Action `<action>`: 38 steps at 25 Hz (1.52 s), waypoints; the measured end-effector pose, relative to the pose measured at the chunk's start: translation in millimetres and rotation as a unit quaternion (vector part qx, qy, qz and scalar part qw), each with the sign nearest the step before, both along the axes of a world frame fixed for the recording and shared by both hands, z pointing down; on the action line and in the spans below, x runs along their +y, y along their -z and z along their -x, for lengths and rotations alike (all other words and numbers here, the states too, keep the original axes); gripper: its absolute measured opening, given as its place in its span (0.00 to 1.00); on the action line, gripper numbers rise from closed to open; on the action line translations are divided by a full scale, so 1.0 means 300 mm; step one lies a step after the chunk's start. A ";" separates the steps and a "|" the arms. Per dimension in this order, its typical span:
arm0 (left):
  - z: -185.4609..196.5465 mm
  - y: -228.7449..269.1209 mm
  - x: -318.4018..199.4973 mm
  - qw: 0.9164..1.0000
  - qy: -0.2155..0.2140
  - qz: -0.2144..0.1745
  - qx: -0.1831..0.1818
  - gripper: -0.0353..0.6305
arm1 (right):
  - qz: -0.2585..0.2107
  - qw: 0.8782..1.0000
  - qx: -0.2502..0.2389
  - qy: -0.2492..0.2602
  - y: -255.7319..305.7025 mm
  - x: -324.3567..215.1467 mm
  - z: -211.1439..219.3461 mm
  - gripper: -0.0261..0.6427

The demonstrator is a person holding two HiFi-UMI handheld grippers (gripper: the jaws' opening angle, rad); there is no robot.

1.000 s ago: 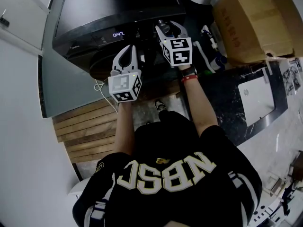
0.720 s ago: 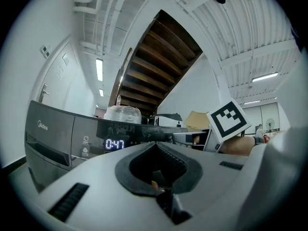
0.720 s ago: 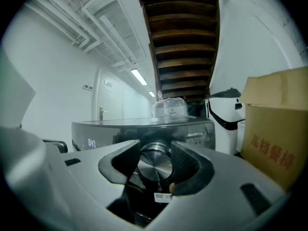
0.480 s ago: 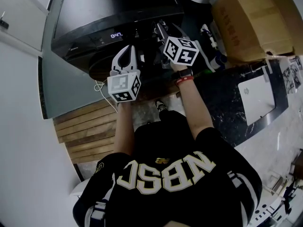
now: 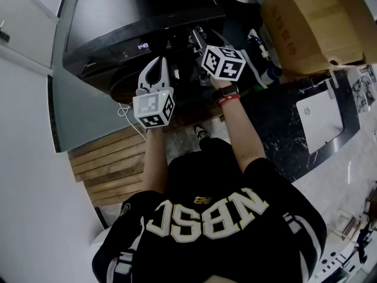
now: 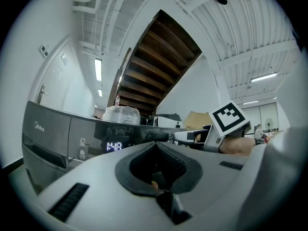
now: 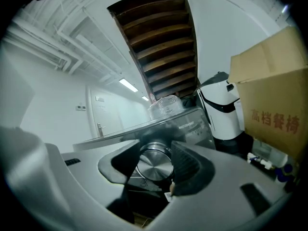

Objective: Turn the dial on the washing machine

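Right claw (image 5: 203, 38) rolled since 1 s ago; display (image 5: 142, 46) went 0:47 to 1:48. It's clamped on the steel dial (image 7: 154, 165) on the washing machine (image 5: 135, 10) panel. Left claw (image 5: 155, 69) closed, empty, alongside.

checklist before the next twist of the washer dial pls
1. Dial between the jaws: ok. The silver dial sits centred in the right gripper.
2. Pads on the dial: ok. Both jaws close against its rim, one on each side.
3. Machine powered: ok. The display on the washing machine is lit and reads 1:48.
4. Left gripper out of the way: ok. The left gripper is shut on nothing and is held short of the panel, off to the side of the dial.
5. Grip firm enough not to slip: cannot tell.
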State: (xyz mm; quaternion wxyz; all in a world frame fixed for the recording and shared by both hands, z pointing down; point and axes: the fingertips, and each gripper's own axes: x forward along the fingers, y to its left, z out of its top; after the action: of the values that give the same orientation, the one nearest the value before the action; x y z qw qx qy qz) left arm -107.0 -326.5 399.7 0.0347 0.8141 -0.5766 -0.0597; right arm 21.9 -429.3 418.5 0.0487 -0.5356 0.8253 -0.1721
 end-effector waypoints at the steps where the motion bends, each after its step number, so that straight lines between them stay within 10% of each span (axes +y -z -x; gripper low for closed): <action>1: -0.001 -0.001 0.000 1.000 0.000 0.000 0.000 0.07 | 0.000 1.000 0.001 0.000 0.000 0.000 0.000 0.35; 15: -0.009 -0.009 -0.001 1.000 -0.005 0.004 0.006 0.07 | 0.037 0.994 -0.101 -0.014 -0.014 -0.005 -0.023 0.35; 25: -0.021 0.001 -0.007 1.000 -0.008 0.002 0.010 0.07 | 0.089 0.957 -0.274 -0.031 -0.044 -0.011 -0.059 0.35; 38: -0.039 -0.006 -0.016 1.000 -0.016 0.003 0.000 0.07 | 0.086 0.960 -0.266 -0.023 -0.042 -0.011 -0.055 0.35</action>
State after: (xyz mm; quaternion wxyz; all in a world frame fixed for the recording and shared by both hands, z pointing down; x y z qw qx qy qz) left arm -95.3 -331.3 401.3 0.0380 0.8233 -0.5634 -0.0579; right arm 38.3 -432.6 431.0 0.2248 -0.4917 0.7518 -0.3775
